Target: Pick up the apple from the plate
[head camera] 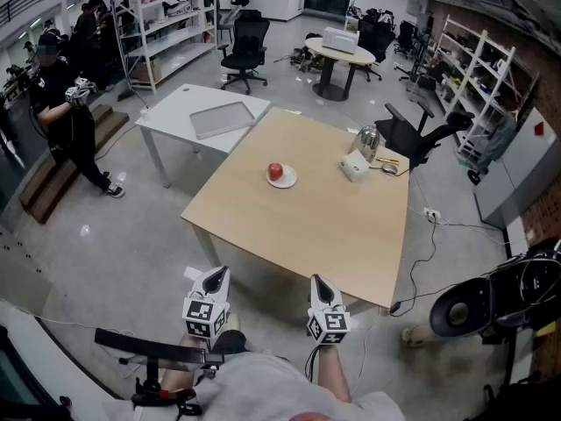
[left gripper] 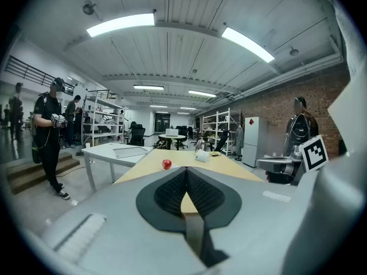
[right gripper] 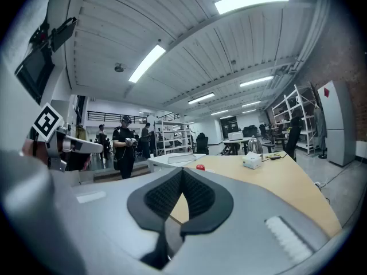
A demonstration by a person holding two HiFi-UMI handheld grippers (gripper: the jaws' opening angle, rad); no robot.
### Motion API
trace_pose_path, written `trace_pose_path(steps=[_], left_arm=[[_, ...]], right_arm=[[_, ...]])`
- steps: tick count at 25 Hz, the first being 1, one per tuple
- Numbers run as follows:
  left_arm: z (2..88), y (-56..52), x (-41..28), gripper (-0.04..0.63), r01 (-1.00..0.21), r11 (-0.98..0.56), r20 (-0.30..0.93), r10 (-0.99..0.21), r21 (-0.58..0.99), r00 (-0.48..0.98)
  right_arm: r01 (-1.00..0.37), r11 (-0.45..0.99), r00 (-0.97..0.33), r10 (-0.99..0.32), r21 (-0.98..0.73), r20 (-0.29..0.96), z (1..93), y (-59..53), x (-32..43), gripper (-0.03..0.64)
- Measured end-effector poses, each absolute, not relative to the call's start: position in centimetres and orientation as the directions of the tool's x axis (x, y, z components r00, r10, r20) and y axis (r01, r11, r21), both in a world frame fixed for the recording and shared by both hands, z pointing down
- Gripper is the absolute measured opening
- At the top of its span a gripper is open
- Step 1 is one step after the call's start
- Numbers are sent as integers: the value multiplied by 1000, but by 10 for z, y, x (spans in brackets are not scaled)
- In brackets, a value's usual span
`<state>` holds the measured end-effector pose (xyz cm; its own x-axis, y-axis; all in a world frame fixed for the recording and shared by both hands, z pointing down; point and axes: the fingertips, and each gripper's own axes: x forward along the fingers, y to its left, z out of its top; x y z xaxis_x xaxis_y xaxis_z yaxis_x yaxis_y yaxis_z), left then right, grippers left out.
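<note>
A red apple (head camera: 275,172) rests on a small white plate (head camera: 287,182) near the middle of the far half of a wooden table (head camera: 307,226). Both grippers hang well short of the table's near edge, far from the apple. My left gripper (head camera: 216,274) and right gripper (head camera: 318,281) are both shut with nothing between the pads. In the left gripper view the apple (left gripper: 166,164) shows small and distant above the closed left gripper (left gripper: 186,172). The apple (right gripper: 200,167) also appears far off in the right gripper view, beyond the closed right gripper (right gripper: 183,172).
A white tissue box (head camera: 354,166), a glass jar (head camera: 368,141) and small items sit at the table's far right corner. A white table (head camera: 202,115) with a tray adjoins the far left. Office chairs (head camera: 419,137), shelves and a standing person (head camera: 66,112) surround the area.
</note>
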<state>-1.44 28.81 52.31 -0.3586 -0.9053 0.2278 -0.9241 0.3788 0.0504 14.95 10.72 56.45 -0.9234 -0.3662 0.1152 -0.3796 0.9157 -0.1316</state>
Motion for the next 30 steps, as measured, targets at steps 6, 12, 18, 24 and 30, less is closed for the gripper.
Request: trace_pose_path(steps=[6,12,18,24,30], left_arm=[[521,285,-14,20,-926,374,229,-907,49,-354],[515,284,-17,20,-924,379,229,-904,44,-360],[512,281,-15,20,-924,380,230,-904,45,-361],[515,279,-14,20,-923,380,246,-901,55,-357],[536,238,-39,20,-929,366,250,-907,63,-340]], right_arm=[[-384,914,-922,-369,-131,120,565,105,151,5],[-376,919,-925,-364,-121,110,559,105,147,6],[-372,921,-926,-359,-116,119,557,103,147,6],[-367,923,-926,-349,-118,145,561,102,149,6],[-376,919,-917,-351,-118,190,586,66,126,6]])
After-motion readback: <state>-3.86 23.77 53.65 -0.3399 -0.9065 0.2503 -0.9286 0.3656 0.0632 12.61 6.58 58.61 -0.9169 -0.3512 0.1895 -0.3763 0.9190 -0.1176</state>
